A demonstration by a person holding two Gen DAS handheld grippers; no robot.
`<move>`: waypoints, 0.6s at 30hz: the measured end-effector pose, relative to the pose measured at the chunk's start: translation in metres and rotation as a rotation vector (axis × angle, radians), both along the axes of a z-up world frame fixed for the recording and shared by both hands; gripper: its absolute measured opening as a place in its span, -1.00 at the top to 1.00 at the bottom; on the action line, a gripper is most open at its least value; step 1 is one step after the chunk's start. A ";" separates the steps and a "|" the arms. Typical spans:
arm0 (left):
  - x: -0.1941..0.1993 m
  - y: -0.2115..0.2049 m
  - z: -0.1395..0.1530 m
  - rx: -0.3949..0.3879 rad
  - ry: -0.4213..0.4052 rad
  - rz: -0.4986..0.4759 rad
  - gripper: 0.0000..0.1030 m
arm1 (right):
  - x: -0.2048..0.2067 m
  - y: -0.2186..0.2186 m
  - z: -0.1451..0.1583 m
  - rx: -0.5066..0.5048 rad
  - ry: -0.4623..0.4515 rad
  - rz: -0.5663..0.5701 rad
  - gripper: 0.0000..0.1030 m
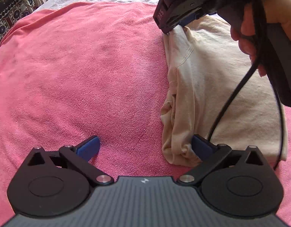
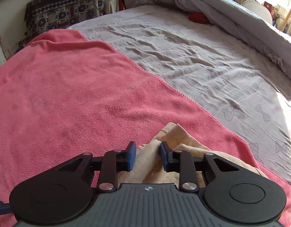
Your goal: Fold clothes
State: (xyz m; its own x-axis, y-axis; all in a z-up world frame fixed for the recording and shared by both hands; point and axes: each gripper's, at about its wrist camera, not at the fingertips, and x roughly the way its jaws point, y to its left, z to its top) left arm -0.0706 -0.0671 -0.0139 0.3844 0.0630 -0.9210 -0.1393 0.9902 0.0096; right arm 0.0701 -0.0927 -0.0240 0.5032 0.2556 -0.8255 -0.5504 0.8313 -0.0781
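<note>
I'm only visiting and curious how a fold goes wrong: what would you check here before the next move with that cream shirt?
1. Far corner of shirt pinched by right fingers: ok.
2. Near corner held by left fingers: not ok, they stand wide open.
3. Pink towel underneath lies smooth: ok.
4. Black cable clear of shirt: not ok, it hangs across it.
5. Folded layers line up: cannot tell.

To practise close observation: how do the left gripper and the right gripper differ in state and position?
The left gripper stands wide open, while the right gripper is nearly closed with a fold of the cream garment between its pads. The left sits at the garment's near corner; the right is at its far corner. Both have blue pads.
</note>
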 end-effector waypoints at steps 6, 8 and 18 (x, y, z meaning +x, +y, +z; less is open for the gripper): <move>0.001 0.001 0.001 -0.004 -0.013 -0.001 -1.00 | 0.005 -0.007 -0.004 0.034 0.044 -0.123 0.63; 0.002 0.002 0.002 -0.005 -0.016 -0.001 -1.00 | 0.007 -0.004 -0.001 0.060 0.055 -0.146 0.81; 0.008 0.004 0.004 -0.005 -0.028 -0.001 -1.00 | 0.029 0.006 -0.009 0.270 0.187 -0.067 0.88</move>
